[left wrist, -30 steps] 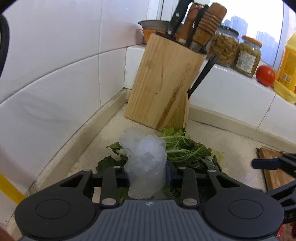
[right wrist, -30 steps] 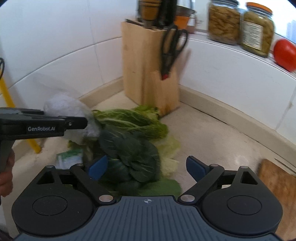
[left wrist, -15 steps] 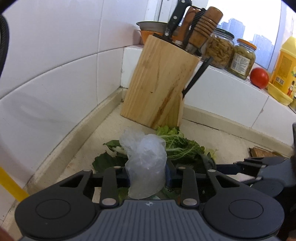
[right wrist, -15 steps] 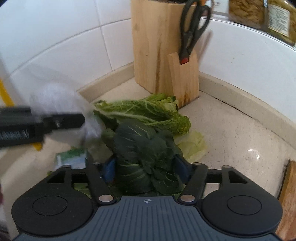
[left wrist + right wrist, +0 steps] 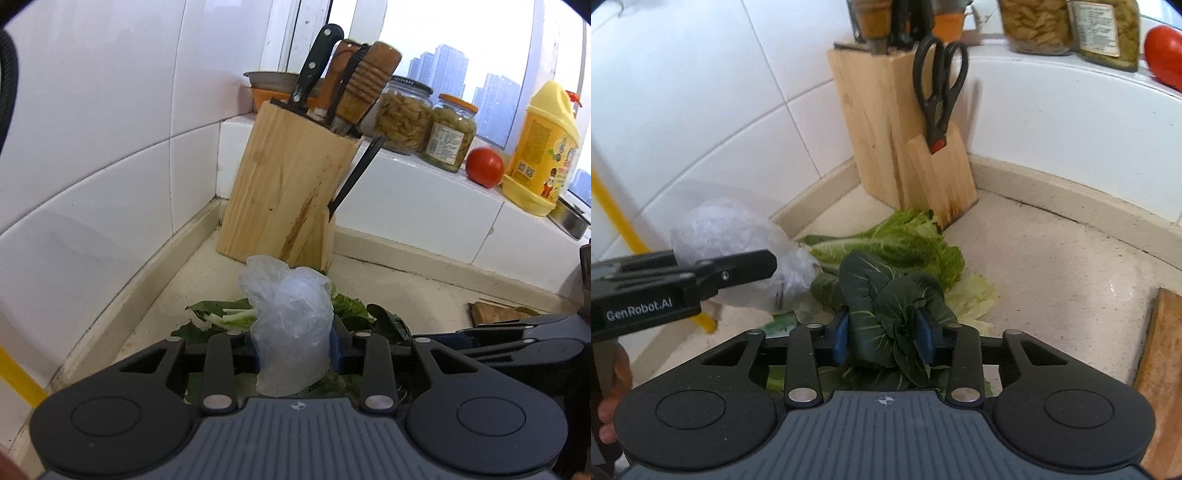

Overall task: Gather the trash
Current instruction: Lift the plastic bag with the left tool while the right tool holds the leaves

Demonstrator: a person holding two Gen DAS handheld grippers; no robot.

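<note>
Now lifted, the right gripper (image 5: 882,334) clamps dark green leaves (image 5: 886,314) before the wooden knife block (image 5: 886,125). Left gripper (image 5: 293,349) clamps a crumpled clear plastic bag (image 5: 291,325).

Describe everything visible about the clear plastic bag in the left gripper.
The plastic bag is thin, translucent, whitish film, crumpled into a loose bunch. The left gripper is shut on its lower part, and the rest puffs up above the blue pads, with a wrinkled fold at the top. It is held just above the leafy greens on the counter, in front of the knife block. In the right wrist view it looks rounder and slightly blurred.
</note>
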